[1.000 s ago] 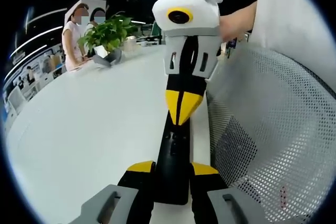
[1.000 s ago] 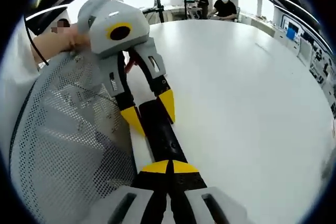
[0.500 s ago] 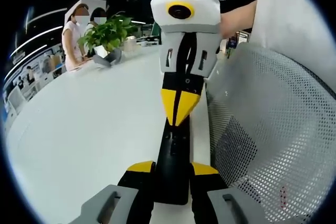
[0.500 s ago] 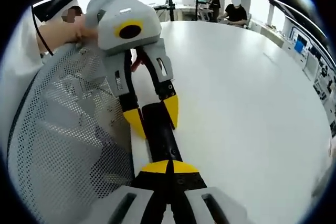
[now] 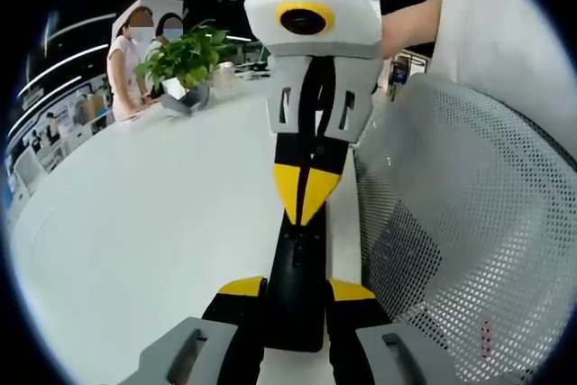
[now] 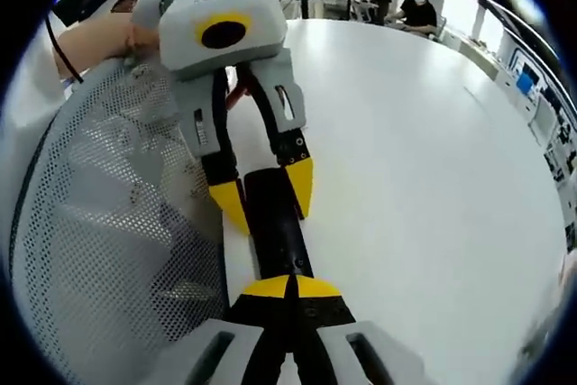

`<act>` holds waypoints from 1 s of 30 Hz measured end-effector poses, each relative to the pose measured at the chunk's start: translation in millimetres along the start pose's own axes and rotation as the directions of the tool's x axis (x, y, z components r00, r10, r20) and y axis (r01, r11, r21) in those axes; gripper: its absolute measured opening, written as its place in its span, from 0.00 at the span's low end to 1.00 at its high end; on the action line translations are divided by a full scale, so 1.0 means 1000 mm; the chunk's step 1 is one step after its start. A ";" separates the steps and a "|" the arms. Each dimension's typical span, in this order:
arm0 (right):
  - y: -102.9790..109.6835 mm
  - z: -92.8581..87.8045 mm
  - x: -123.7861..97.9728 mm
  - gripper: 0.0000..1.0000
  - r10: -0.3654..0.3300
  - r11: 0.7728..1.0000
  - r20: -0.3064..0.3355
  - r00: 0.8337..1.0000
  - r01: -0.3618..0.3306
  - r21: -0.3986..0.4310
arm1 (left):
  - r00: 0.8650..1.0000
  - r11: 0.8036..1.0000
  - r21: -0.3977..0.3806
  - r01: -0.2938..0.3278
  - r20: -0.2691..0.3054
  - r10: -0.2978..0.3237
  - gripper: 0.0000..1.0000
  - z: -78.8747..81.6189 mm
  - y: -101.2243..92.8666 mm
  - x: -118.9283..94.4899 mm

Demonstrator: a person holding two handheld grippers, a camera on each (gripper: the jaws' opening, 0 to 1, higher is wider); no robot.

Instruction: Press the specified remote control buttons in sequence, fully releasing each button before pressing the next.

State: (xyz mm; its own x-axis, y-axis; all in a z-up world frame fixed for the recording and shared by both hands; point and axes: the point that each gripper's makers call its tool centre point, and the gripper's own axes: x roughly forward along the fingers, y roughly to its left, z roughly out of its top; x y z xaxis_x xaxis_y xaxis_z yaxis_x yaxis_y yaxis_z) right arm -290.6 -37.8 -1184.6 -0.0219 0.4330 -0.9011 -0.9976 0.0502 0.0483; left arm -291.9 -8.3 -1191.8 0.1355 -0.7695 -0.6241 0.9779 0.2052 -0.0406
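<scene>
The black remote control (image 5: 297, 286) lies lengthwise on the white table (image 5: 144, 223), at the edge next to a white mesh chair back (image 5: 469, 241). Its buttons are too dark to distinguish, and no brand, label or lettering can be read on it.

In the left gripper view, the left gripper (image 5: 296, 289) has its 2 yellow-tipped jaws parted, 1 at each long side of the remote's near end; firm clamping contact cannot be confirmed. The right gripper (image 5: 303, 197) enters from above with its jaws brought together into 1 point, set on the remote's top face.

In the right gripper view, the right gripper's tips hide the near end of the remote (image 6: 278, 227), and the left gripper (image 6: 263, 194) straddles the far end.

A potted plant (image 5: 185, 60) stands at the far side of the table, with 2 people (image 5: 126, 56) behind it.
</scene>
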 end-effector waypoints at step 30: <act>0.020 0.009 0.006 0.00 0.029 0.997 0.002 1.000 -0.029 -0.068 | 1.000 1.000 0.002 0.005 0.004 -0.005 0.25 0.000 -0.002 0.000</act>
State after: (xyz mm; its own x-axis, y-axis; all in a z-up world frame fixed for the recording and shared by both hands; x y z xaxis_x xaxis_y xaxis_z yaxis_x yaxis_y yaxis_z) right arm -310.3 -26.3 -1184.8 -0.0510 0.4365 -0.8983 -0.9987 -0.0235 0.0453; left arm -293.5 -8.9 -1191.9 0.1316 -0.7727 -0.6210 0.9788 0.2006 -0.0422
